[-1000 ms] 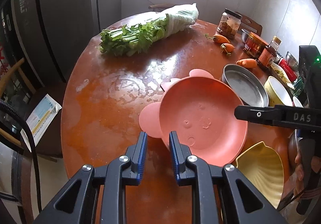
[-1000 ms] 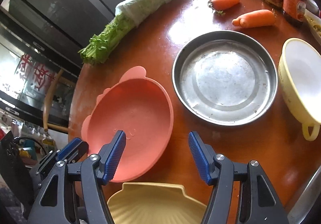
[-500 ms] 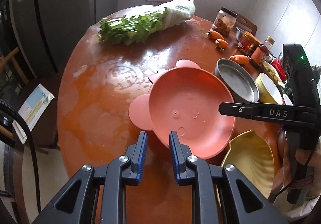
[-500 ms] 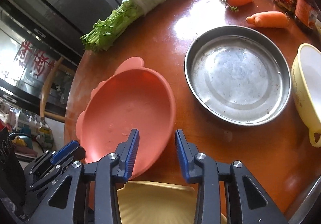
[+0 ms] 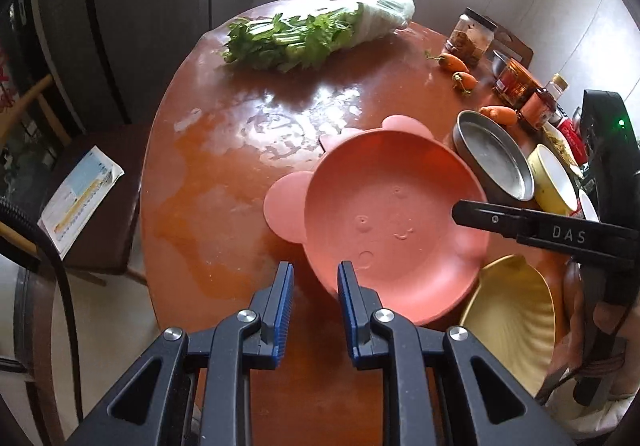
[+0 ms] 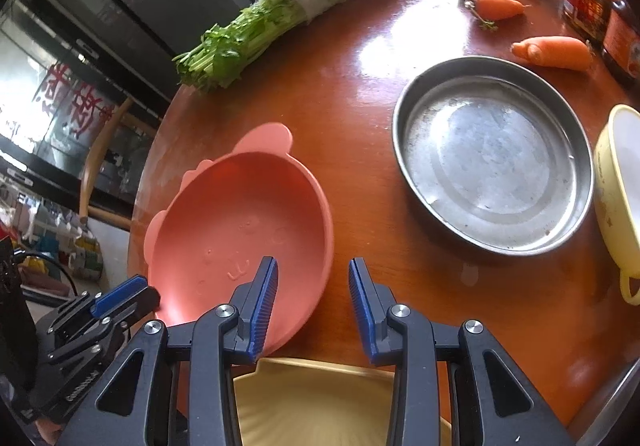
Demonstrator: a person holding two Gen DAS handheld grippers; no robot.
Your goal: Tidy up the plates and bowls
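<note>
Left gripper (image 5: 313, 282): mine, low at the near edge of the table (image 5: 224, 166); jaws a narrow gap apart with nothing between them. The right finger's tip overlaps the pink plate's near rim in the left view; I cannot tell whether it touches.
Right gripper (image 6: 313, 288): jaws parted a moderate way, gripping nothing. The left finger (image 6: 264, 294) sits over the pink plate's near-right rim, the other over bare table. In the left view its finger reaches in from the right across the plate.
Pink plate (image 5: 394, 220): bear-eared, face embossed inside, near the table's front edge. It looks tilted, its near edge overlapping the shell dish; I cannot tell whether it is lifted.
Shell dish (image 5: 516, 316): pale yellow, scalloped, at the table's front, partly under the pink plate's edge and beneath my right gripper.
Steel plate (image 6: 492, 162): round, flat on the table just right of the pink plate, apart from it.
Yellow bowl (image 6: 618, 198): white inside, with a small handle, just right of the steel plate.
Greens (image 5: 312, 32): a wrapped bunch lying across the far side.
Carrots (image 6: 554, 52): three, beyond the steel plate.
Jars (image 5: 516, 82): several along the far right edge.
</note>
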